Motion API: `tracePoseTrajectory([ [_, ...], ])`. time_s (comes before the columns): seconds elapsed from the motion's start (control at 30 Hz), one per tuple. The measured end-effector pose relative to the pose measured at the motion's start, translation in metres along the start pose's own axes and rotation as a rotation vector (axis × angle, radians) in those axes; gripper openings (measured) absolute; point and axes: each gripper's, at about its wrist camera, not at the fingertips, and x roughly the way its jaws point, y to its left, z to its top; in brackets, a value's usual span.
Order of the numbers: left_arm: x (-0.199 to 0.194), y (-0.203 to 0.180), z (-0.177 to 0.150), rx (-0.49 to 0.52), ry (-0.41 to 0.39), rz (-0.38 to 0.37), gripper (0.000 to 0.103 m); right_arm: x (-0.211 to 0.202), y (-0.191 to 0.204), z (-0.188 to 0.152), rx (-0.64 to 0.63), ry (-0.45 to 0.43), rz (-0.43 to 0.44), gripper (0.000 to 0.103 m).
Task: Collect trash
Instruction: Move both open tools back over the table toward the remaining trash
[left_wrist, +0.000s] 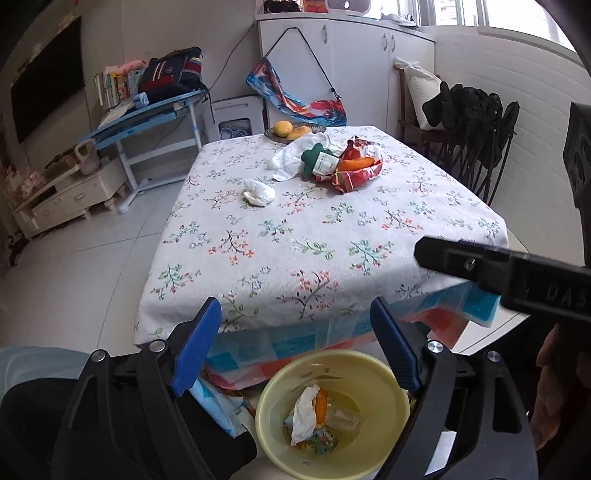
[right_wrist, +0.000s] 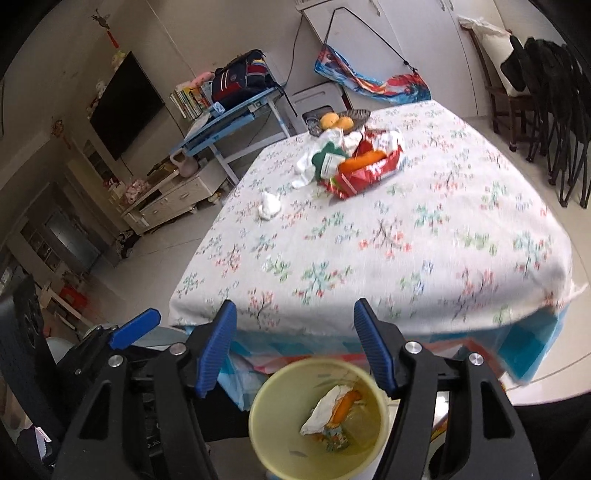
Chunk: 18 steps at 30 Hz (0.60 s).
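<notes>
Hovering above the yellow bin (left_wrist: 332, 413), both claws stood wide with nothing between their blue pads: the left claw (left_wrist: 297, 343) and the right claw (right_wrist: 295, 347) each framed the bin's mouth. Inside lay a white tissue (left_wrist: 304, 413), an orange piece and a scrap of printed wrapper. Beyond the bin's rim the floral tabletop (left_wrist: 314, 236) stretched away, bare along its near half. Farther on sat a crumpled tissue wad (left_wrist: 259, 192) by itself, likely light and soft enough to pinch anywhere across its bulk. Behind it lay the remaining heap: a loose white tissue (left_wrist: 291, 155), a green bottle (left_wrist: 317, 160) and a red snack bag (left_wrist: 356, 170) (crinkly and probably slippery, best taken at a folded edge). A fruit basket (left_wrist: 295, 131) stood at the far edge.
</notes>
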Motion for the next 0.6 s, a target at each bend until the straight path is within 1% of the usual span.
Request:
tracePoseTrajectory([
  [0.27,0.012,0.009,0.016,-0.027,-0.003,0.031,0.08,0.0,-0.009,0.026,-0.05,-0.009,-0.037,0.065],
  [0.4,0.018,0.018,0.028,-0.044,-0.01,0.049,0.08,0.0,-0.011,0.039,-0.094,-0.014,-0.058,0.065],
  [0.6,0.026,0.029,0.046,-0.053,-0.027,0.078,0.081,0.006,-0.015,0.054,-0.119,-0.021,-0.07,0.065],
])
